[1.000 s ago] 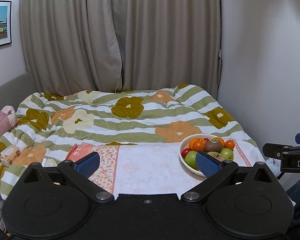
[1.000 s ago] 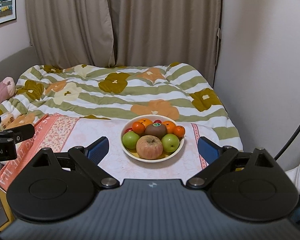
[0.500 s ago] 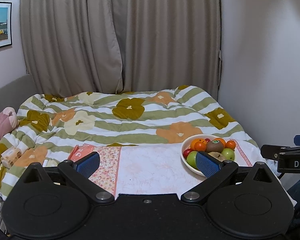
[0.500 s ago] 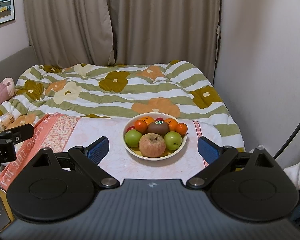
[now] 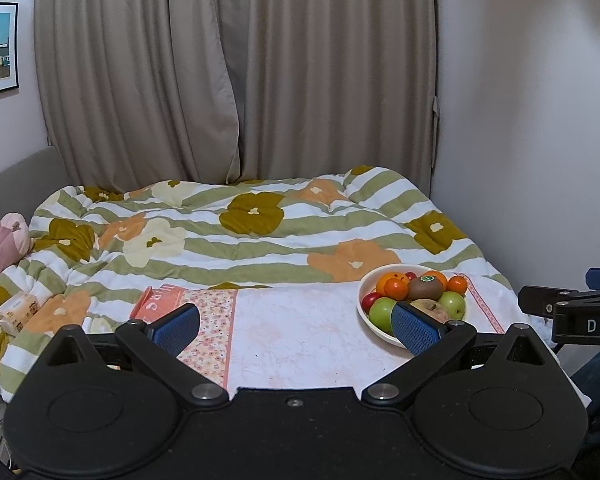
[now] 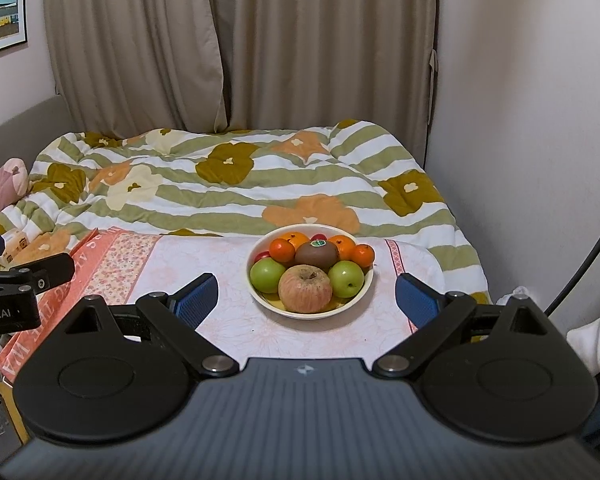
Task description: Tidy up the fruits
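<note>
A cream bowl (image 6: 260,298) of fruit stands on a pink floral cloth (image 6: 204,256) on the bed. It holds a reddish apple (image 6: 305,289), two green apples (image 6: 267,276), a kiwi (image 6: 316,254), several tangerines (image 6: 282,250) and small red fruits. My right gripper (image 6: 306,304) is open and empty, hovering just in front of the bowl. My left gripper (image 5: 296,324) is open and empty, over the cloth left of the bowl (image 5: 374,322); its right finger (image 5: 414,328) overlaps the bowl's near side.
A green-striped flowered quilt (image 6: 236,176) covers the bed behind the cloth. A wall (image 6: 532,120) runs along the right, curtains (image 6: 240,48) behind. A pink plush (image 5: 0,244) and a small box (image 5: 18,310) lie at the left edge.
Both grippers have risen or tilted slightly, so the bowl sits a little lower and nearer in both views. Both jaws stay open.
</note>
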Motion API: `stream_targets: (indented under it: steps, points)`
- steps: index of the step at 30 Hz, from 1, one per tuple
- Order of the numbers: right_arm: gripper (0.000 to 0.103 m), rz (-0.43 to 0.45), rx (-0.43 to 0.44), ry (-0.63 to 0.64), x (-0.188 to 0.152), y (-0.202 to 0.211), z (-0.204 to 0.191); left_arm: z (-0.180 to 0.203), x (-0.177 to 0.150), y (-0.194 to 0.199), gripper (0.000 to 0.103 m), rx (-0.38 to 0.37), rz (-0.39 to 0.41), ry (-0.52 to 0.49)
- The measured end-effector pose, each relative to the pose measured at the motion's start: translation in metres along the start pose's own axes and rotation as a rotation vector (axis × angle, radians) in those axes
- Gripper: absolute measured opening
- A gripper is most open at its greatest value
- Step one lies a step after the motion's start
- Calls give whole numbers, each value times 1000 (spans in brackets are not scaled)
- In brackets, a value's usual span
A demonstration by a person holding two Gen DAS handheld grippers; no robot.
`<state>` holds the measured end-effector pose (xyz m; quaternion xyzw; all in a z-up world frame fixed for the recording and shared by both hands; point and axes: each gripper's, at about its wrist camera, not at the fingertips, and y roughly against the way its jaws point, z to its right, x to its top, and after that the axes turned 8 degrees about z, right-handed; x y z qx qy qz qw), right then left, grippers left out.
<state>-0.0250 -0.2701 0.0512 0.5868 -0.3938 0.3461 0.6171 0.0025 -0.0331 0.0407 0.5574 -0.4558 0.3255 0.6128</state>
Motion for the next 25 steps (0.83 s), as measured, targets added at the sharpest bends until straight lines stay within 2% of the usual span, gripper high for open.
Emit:
stream_targets:
  steps: [14,18,25]
  points:
    - [103,-2,2,-2,-2,0,-1,1,0,-1,103,-13,3,-7]
    - [103,-3,4,-2,-3,0,-2,4,-1,-2,103,16,2,-23]
    - [103,-10,10,0,-4,0,-11,-1,-2,-4,103,7,-3,2]
